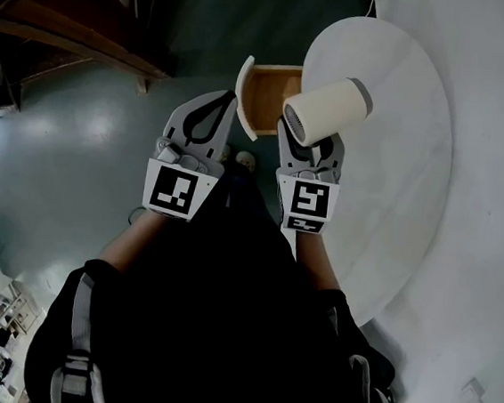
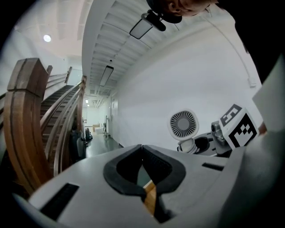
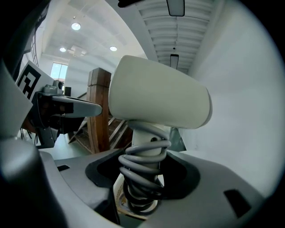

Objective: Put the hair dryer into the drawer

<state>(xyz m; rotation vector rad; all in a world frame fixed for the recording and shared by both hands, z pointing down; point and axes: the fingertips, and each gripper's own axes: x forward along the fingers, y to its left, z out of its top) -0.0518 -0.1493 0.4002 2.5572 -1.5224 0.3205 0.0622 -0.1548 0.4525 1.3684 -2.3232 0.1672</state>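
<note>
Hair dryer [image 3: 158,94] in R tongs [image 3: 141,185]

Dim and heavily shadowed at the left of the head view, with a dull sheen on the floor [image 1: 69,150] beside a bright white table [image 1: 399,167]. Lit from round ceiling lamps [image 3: 75,26] in the 2 gripper views, strongly fisheyed, black at the corners. Soft and out of focus in the nearest foreground.

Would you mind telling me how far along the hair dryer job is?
Done: the drawer is open, and the right gripper is shut on the dryer by its cord-wrapped handle. In hand: the dryer is held up by the drawer, not yet inside. Left: lower it in and release. The left gripper is shut, empty.
</note>
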